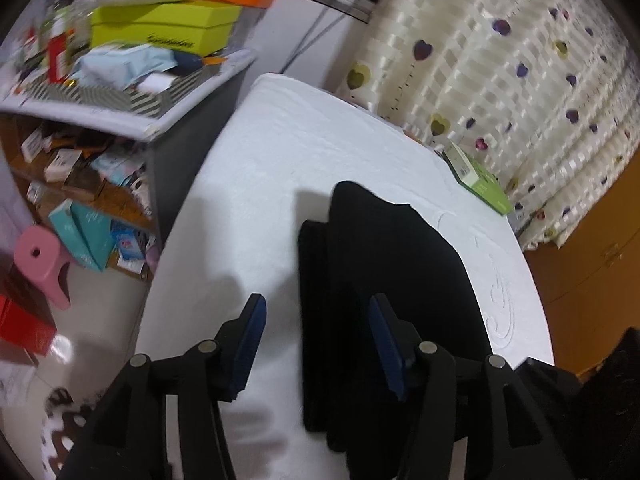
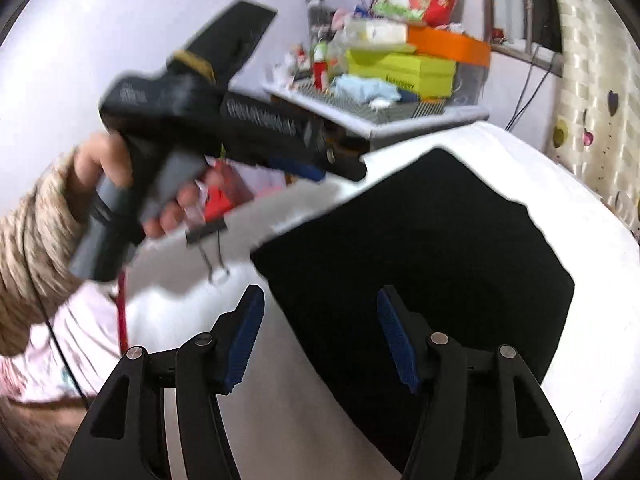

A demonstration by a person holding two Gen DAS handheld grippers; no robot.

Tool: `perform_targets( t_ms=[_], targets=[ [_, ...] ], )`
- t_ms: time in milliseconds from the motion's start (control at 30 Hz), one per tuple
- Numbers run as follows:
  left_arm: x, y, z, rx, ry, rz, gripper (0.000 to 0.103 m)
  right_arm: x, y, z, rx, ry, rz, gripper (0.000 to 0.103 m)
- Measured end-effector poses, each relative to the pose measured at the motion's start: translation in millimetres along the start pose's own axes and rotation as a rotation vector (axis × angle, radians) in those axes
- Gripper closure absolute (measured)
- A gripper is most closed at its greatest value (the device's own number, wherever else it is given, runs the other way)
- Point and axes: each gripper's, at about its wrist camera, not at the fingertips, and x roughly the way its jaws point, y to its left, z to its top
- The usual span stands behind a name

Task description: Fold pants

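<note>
A white-covered tabletop (image 1: 280, 168) carries the folded black pants (image 2: 420, 240), which lie flat near its front edge. The left gripper (image 1: 316, 340) and right gripper (image 2: 320, 336) hover just above them, fingers spread apart and empty. A green box (image 1: 480, 180) sits behind.

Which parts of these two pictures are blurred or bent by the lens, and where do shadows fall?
Left wrist view: the shelf clutter is smeared, the white table edge bows from the fisheye, and soft grey shadows lie beside the black pants. Right wrist view: the left gripper and the hand holding it are motion-blurred, while the right gripper stays sharp.
</note>
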Motion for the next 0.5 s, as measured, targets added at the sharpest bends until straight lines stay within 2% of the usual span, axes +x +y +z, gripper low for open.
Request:
perform_targets(
  t_ms=[100, 367, 433, 500],
  targets=[
    [-2.7, 9.9, -7.4, -0.060, -0.002, -0.007, 0.047, 8.5, 3.8, -4.3, -0.043, 0.023, -0.004, 0.043],
    [-5.5, 17.6, -22.4, -0.095, -0.003, -0.006, 0.046, 35.7, 22.0, 1.4, -0.150, 0.057, -0.121, 0.043],
    [-5.2, 19.6, -23.0, -0.109, -0.004, -0.012, 0.046, 41.0, 23.6, 3.0, -0.155, 0.060, -0.129, 0.035],
    [-4.6, 19.9, -23.7, -0.116, -0.002, -0.009, 0.046, 46.5, 28.2, 4.6, -0.188, 0.067, -0.164, 0.034]
  ],
)
